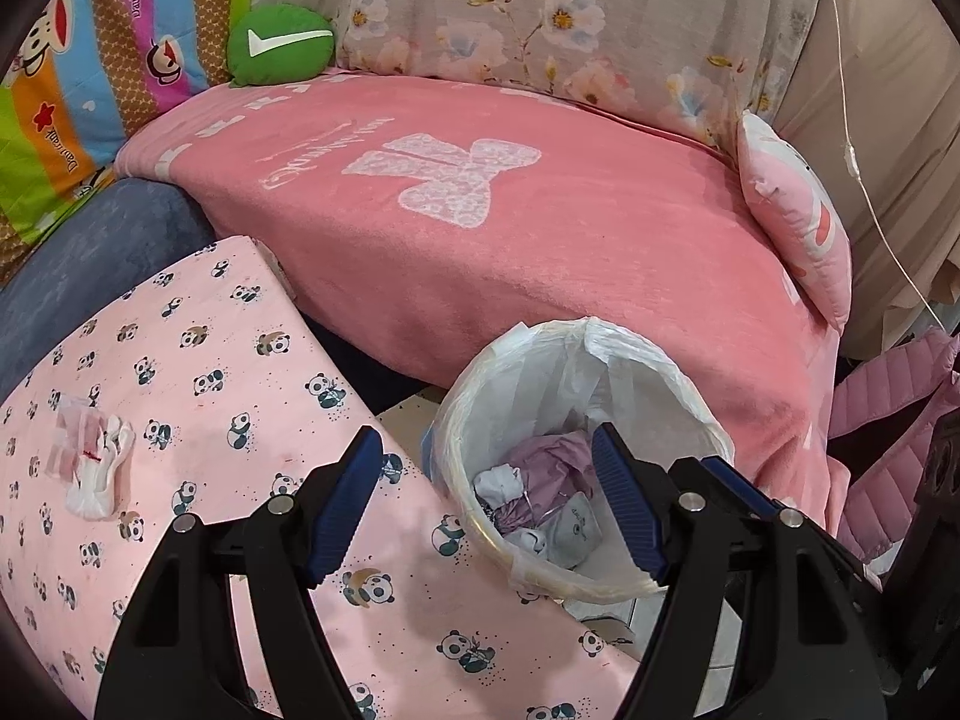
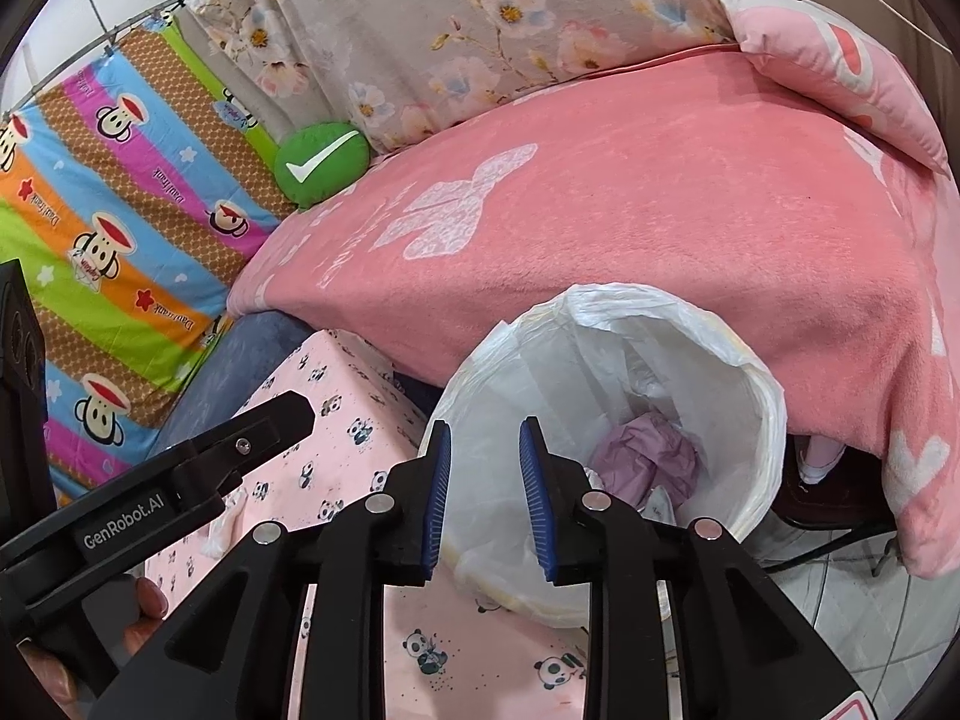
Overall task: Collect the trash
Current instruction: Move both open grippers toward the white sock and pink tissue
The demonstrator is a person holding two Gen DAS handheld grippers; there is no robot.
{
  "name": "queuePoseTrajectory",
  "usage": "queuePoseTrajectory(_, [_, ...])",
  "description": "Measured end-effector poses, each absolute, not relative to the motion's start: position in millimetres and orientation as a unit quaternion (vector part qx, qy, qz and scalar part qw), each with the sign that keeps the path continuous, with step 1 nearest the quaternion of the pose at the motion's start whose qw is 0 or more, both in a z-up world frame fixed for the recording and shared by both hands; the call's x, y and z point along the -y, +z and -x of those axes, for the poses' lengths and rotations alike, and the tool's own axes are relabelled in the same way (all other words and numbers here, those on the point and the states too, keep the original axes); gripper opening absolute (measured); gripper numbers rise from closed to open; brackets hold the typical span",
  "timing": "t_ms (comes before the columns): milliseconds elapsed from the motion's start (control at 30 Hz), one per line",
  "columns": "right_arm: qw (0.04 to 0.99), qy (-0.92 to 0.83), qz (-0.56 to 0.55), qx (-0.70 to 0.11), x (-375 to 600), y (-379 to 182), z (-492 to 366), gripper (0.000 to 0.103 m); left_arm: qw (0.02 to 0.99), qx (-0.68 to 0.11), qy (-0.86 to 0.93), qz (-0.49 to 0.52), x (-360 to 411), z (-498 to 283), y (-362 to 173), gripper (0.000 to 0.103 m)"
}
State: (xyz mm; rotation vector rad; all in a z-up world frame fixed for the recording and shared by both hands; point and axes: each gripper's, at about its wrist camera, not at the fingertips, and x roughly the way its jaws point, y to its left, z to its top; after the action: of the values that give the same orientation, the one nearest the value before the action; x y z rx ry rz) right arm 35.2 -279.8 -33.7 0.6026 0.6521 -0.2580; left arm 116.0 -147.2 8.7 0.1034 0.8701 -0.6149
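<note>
A round bin with a white liner (image 1: 654,384) stands on the floor between a panda-print surface and a pink blanket. It holds crumpled purple paper (image 1: 549,468) and white scraps (image 1: 576,534). My left gripper (image 1: 487,437) hangs over the bin's near rim, open wide, with nothing between its blue pads. A clear wrapper with a crumpled tissue (image 1: 90,468) lies on the panda-print cloth (image 1: 240,372), far left of that gripper. In the right wrist view, my right gripper (image 2: 486,426) sits over the bin (image 2: 738,396), its jaws partly apart and empty. The purple paper (image 2: 648,456) shows inside.
The pink blanket (image 1: 540,240) covers a seat behind the bin. A green check-mark cushion (image 1: 279,45), a pink pillow (image 1: 804,222) and a striped monkey quilt (image 1: 72,90) lie around it. A pink quilted bag (image 1: 894,420) is at the right. A hand (image 2: 150,594) holds the left gripper's frame (image 2: 198,468).
</note>
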Motion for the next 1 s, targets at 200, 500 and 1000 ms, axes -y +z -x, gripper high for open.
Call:
queuePoseTrajectory(200, [0.899, -0.111, -0.277, -0.322, 261.3, -31.2, -43.0, 0.027, 0.865, -0.417, -0.276, -0.034, 122.0, -121.8, 6.9, 0.069])
queuePoseTrajectory(500, [0.904, -0.082, -0.25, -0.338, 223.1, -29.3, -62.7, 0.027, 0.873, -0.425, -0.238, 0.003, 71.0, -133.1, 0.8, 0.069])
queuePoseTrajectory(1000, [0.907, -0.011, -0.19, -0.375, 127.4, -32.2, -103.1, 0.027, 0.881, -0.439, -0.164, 0.065, -29.1, -154.7, -15.4, 0.069])
